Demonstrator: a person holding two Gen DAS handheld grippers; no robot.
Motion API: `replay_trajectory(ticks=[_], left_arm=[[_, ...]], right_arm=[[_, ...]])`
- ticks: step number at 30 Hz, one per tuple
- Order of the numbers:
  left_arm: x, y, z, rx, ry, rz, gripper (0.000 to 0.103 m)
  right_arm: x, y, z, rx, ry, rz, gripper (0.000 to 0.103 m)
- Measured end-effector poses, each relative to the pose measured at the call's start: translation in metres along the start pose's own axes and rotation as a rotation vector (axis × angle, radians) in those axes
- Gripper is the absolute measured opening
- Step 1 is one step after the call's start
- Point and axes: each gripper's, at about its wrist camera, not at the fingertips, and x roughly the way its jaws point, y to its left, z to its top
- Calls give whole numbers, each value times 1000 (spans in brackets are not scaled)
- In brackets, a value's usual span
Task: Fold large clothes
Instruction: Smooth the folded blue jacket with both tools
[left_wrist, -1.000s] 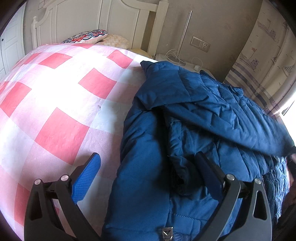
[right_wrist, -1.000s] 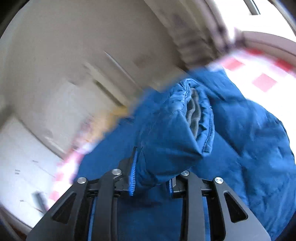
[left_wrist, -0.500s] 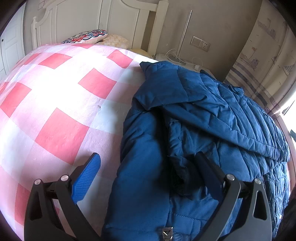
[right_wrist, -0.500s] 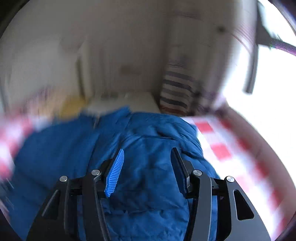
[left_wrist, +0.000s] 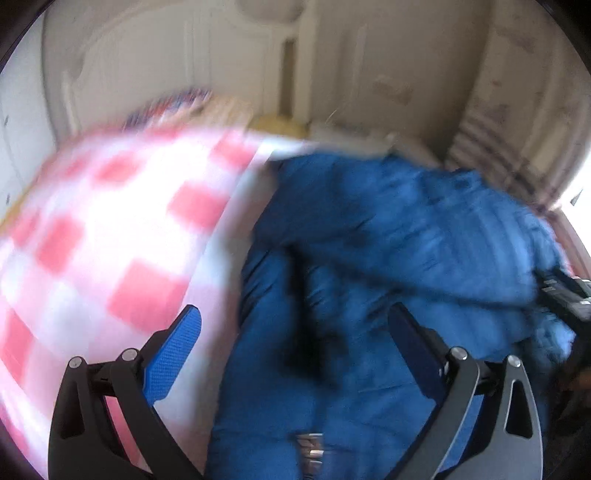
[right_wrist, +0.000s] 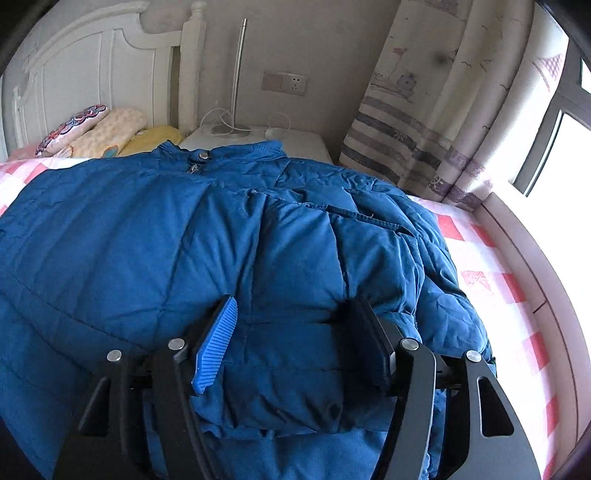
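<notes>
A blue quilted puffer jacket (right_wrist: 155, 236) lies on the pink-and-white checked bed (left_wrist: 96, 229), its collar toward the headboard. One sleeve (right_wrist: 354, 266) is folded across the body. My right gripper (right_wrist: 295, 314) is open, low over the folded sleeve near its cuff, with nothing in it. My left gripper (left_wrist: 295, 332) is open and empty above the jacket's (left_wrist: 388, 258) left edge; that view is blurred by motion. The right gripper's black body (left_wrist: 565, 295) shows at the left view's right edge.
A white headboard (right_wrist: 92, 74) and pillows (right_wrist: 96, 129) stand at the head of the bed. A white nightstand (right_wrist: 258, 138) with a lamp pole and cables sits beside it. A patterned curtain (right_wrist: 443, 110) and window (right_wrist: 554, 140) are on the right.
My right gripper let go of the sleeve cuff, opened and swung round; the sleeve now lies folded over the jacket. My left gripper has started moving, blurring its view.
</notes>
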Motion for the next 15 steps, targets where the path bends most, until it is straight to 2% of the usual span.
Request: replay_trajectory(ticks=[3, 6, 8, 10, 14, 15], left_arm=[[-22, -31, 27, 89, -70, -49, 100], [-15, -58, 49, 194, -85, -21, 100], [4, -70, 60, 233, -60, 17, 100], [29, -74, 65, 230, -14, 24, 100], [84, -68, 56, 209, 96, 64, 101], [95, -62, 49, 202, 92, 37, 101]], right_arm=[[5, -1, 4, 8, 2, 9, 61], [7, -3, 6, 20, 5, 21, 62], [7, -6, 6, 30, 7, 33, 64], [7, -7, 6, 39, 9, 43, 67], [8, -8, 6, 47, 14, 50, 70], [8, -8, 6, 48, 14, 51, 71]])
